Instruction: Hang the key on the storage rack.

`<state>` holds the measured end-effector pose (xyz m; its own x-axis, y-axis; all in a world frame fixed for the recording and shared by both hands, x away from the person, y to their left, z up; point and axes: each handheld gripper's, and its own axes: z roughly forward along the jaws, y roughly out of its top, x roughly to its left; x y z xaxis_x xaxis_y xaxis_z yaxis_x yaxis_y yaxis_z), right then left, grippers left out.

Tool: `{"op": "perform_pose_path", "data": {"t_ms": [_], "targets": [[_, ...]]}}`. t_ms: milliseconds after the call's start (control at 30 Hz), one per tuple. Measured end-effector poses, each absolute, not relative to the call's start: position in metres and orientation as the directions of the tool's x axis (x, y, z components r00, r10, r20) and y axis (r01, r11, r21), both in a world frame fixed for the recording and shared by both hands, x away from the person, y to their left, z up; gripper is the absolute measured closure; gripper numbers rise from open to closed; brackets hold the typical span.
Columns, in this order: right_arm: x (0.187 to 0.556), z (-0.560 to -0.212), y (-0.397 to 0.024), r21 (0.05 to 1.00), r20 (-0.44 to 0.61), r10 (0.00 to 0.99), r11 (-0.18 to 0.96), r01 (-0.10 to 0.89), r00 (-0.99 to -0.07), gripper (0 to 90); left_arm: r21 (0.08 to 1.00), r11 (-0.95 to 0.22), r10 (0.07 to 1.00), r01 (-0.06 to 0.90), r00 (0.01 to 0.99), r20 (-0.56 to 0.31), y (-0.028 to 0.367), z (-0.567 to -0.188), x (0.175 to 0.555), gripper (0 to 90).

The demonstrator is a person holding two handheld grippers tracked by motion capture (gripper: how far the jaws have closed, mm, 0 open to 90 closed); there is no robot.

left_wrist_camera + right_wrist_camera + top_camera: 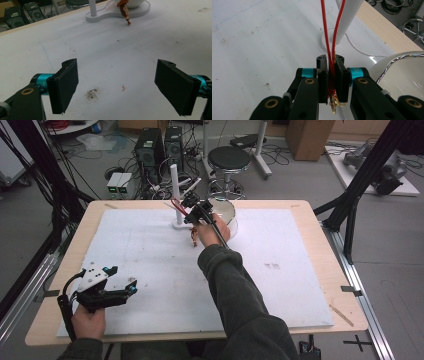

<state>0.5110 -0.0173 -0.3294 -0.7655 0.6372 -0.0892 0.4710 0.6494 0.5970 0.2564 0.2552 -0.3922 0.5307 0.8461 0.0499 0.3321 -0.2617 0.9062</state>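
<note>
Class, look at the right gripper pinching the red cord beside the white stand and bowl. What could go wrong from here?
1. The right gripper grips the thin red cord only between the jaws' flat faces; a tug could let it slip.
2. The cord runs up by the white stand, so pulling sideways might tip the stand.
3. The bowl sits close beside the right hand and could get knocked.

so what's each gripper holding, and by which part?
Right gripper: shut on the red cord, both strands pinched just above its gold clasp. Left gripper: open, holding nothing.

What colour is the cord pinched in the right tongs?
Red; the cord shows best in the right gripper view, clamped between the right tongs.
</note>
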Motion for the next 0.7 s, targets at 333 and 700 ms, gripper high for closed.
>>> {"op": "perform_pose_path", "data": {"t_ms": [333, 700], "targets": [[0.517, -0.331, -0.004, 0.576, -0.116, 0.641, 0.666, 0.474, -0.759, 83.5, 0.906, -0.262, 0.847, 0.332, 0.529, 0.051, 0.256, -0.392, 0.256, 19.6], [0.523, -0.339, -0.004, 0.571, -0.076, 0.652, 0.648, 0.503, -0.754, 75.9, 0.908, -0.256, 0.849, 0.331, 0.526, 0.048, 0.258, -0.392, 0.257, 19.6]]}}
